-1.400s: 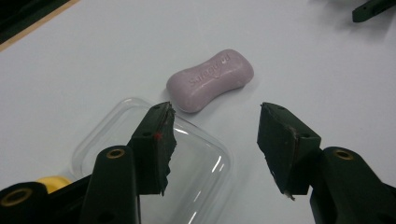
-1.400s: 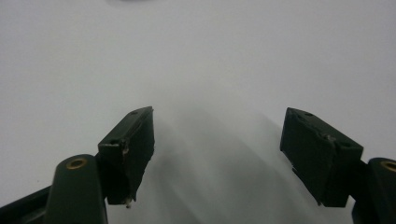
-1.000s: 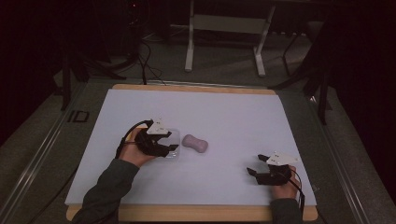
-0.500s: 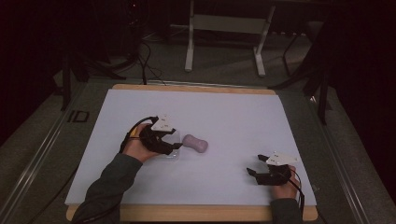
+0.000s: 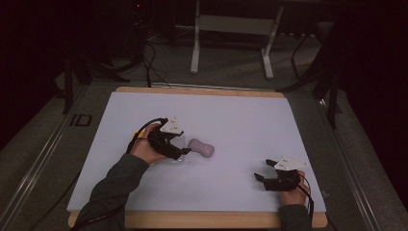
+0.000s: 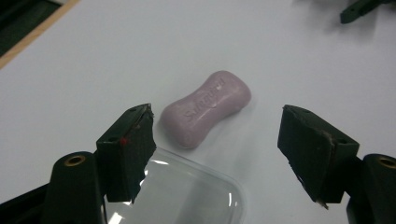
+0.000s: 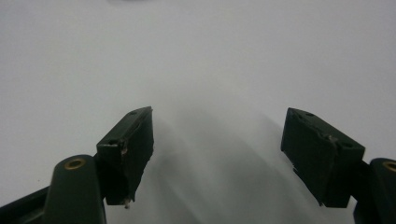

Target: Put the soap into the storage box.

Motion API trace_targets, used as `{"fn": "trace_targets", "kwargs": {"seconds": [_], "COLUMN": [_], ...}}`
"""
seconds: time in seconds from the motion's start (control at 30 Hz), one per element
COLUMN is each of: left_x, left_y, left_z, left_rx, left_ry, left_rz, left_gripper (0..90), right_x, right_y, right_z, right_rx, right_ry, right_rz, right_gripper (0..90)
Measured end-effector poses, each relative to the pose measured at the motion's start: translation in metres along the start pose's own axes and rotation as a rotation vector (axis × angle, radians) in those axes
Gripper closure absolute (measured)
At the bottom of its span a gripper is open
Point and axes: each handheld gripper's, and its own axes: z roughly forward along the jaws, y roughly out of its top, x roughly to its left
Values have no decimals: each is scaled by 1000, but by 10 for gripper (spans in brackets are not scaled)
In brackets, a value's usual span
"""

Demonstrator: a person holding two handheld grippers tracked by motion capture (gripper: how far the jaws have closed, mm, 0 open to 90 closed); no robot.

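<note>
On the white table (image 5: 231, 120), left of centre, lies a soap bar (image 5: 201, 147): pale mauve, matte, rounded at both ends and pinched at the waist like a peanut, with raised lettering pressed into its top face (too soft to read in the left gripper view). It rests flat, by itself, touching neither gripper.

Just beside it on the near-left sits a clear plastic lid (image 6: 187, 196), glossy, with a rounded corner and a thin raised rim; bright glints run along its edge. Whether soap and lid touch cannot be told, though they lie very close.

Over that lid hangs the left gripper (image 6: 215, 154), its two black jaws spread wide, blocky pads chipped at the edges, the soap lying ahead between them. A grey three-cornered plate tops it in the high view, and a cable loops behind the hand.

Near the front-right edge, well apart from the soap, the right gripper (image 5: 264, 176) rests low on the table, jaws likewise spread wide with bare smooth tabletop between them. A light wooden border frames the table.
</note>
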Motion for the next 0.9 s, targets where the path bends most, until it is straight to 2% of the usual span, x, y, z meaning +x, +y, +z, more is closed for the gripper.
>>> {"fn": "trace_targets", "kwargs": {"seconds": [0.17, 0.6, 0.9], "left_x": [4, 10, 12], "left_y": [0, 1, 7], "left_z": [4, 11, 17], "left_rx": [4, 8, 37], "left_ry": [-23, -18, -31], "left_rz": [-7, -6, 19], "left_gripper": [259, 284, 281], "right_x": [0, 0, 0], "right_y": [0, 0, 0], "right_z": [0, 0, 1], "right_rx": [0, 3, 5], "right_ry": [0, 1, 1], "right_rz": [-1, -2, -3], "right_gripper": [248, 248, 248]}}
